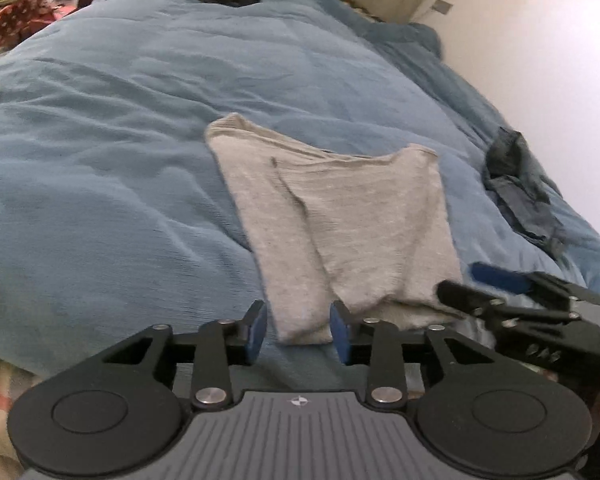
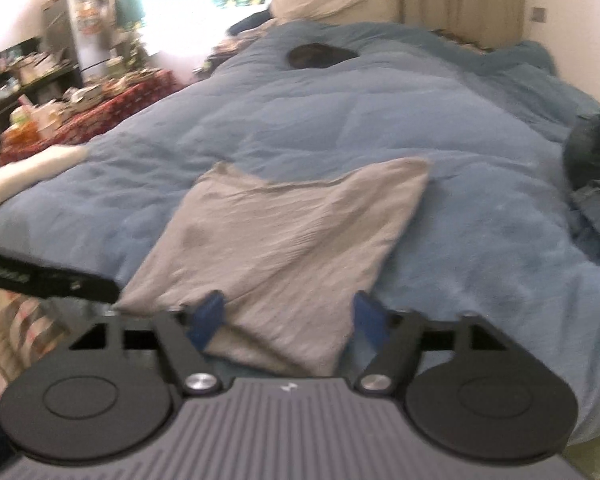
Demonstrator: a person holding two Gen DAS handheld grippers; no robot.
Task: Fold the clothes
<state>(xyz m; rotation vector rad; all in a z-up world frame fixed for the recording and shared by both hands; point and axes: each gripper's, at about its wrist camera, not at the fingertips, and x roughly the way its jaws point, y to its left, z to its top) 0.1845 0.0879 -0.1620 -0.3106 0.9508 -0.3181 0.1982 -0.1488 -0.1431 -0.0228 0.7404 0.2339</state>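
Grey garment (image 1: 336, 224) lies lengthwise away across the duvet (image 1: 120, 140) (both tongs (image 1: 299, 332) (image 2: 290, 322) gape, empty).

Grey garment (image 2: 284, 240) flat on blue duvet (image 2: 460, 128), near edge between spread right hand-held gripper (image 2: 288, 320) fingers.

one grey garment (image 1: 340, 216), two claws (image 1: 298, 330), one duvet (image 1: 120, 140)

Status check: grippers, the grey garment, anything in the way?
Left gripper open, right gripper open, both at near edge of grey garment. Garment partly folded on blue duvet, not gripped. Dark clothes off to right, clear of fold.
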